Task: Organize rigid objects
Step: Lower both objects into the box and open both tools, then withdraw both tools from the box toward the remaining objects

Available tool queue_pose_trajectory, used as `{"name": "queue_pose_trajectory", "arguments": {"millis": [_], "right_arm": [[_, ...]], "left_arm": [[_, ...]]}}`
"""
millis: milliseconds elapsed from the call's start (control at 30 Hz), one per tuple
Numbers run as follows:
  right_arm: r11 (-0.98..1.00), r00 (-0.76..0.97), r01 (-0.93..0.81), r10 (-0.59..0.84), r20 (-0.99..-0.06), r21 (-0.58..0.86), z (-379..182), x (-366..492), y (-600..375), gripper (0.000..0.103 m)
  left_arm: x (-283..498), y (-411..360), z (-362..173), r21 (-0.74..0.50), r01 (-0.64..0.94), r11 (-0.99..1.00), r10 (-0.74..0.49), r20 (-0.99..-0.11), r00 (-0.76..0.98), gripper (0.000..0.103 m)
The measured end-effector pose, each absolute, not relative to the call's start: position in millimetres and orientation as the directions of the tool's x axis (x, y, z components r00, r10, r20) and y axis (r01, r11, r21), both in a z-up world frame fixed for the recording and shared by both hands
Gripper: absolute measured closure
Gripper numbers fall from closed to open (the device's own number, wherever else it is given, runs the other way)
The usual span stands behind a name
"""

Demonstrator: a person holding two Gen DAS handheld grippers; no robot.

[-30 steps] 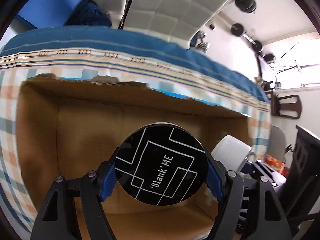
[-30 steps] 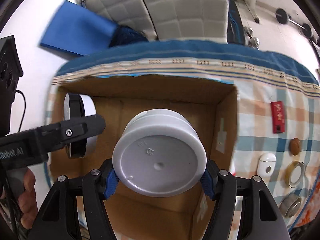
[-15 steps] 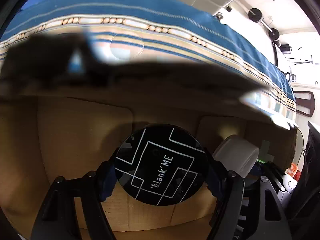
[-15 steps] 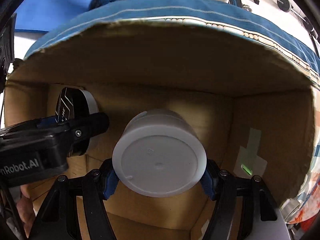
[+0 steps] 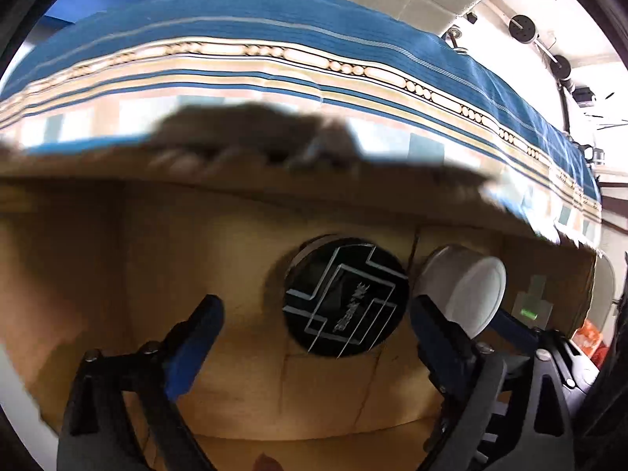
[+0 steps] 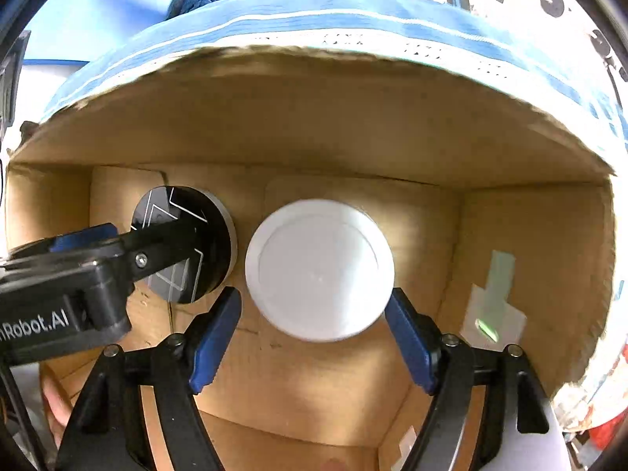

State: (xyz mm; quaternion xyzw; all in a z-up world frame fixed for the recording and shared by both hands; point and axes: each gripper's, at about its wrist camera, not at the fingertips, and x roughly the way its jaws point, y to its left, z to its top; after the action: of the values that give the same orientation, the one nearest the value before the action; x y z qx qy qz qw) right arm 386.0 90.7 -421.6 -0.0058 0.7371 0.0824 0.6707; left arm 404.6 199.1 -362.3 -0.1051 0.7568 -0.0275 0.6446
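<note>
Both grippers are down inside a cardboard box. A black round tin with white line art lies on the box floor, free of my left gripper, which is open around it. A white round jar lies on the box floor between the spread fingers of my open right gripper. The white jar shows in the left wrist view beside the tin. The tin shows in the right wrist view, partly behind the left gripper's finger.
The box's walls close in on all sides. A piece of tape with a green mark is on the right wall. A blue striped cloth lies beyond the box's far rim.
Both grippers have opened and let go of the tin and the jar, which now rest on the box floor. Both grippers have drawn back a little.
</note>
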Motion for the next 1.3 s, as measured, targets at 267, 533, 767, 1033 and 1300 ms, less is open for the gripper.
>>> {"name": "queue_pose_trajectory", "arguments": {"millis": [267, 533, 767, 1033, 1300], "right_arm": [[0.993, -0.042, -0.065, 0.099, -0.994, 0.102, -390, 345, 99, 0.000], [0.993, 0.037, -0.023, 0.116, -0.993, 0.115, -353, 297, 88, 0.000], [0.991, 0.103, -0.060, 0.129, -0.986, 0.124, -287, 275, 78, 0.000], [0.990, 0.191, -0.056, 0.137, -0.972, 0.129, -231, 234, 65, 0.000], [0.987, 0.249, -0.063, 0.158, -0.956, 0.146, -184, 194, 50, 0.000]], "left_arm": [[366, 204, -309, -0.128, -0.101, 0.987, -0.131, -0.991, -0.023, 0.000], [316, 198, -247, -0.056, -0.071, 0.996, -0.047, -0.991, 0.124, 0.000], [303, 219, -212, -0.052, -0.064, 0.997, -0.037, -0.975, 0.220, 0.000], [257, 216, -165, -0.054, -0.035, 0.998, -0.040, -0.950, 0.309, 0.000], [222, 206, -118, -0.049, 0.002, 0.999, -0.045, -0.917, 0.395, 0.000]]}}
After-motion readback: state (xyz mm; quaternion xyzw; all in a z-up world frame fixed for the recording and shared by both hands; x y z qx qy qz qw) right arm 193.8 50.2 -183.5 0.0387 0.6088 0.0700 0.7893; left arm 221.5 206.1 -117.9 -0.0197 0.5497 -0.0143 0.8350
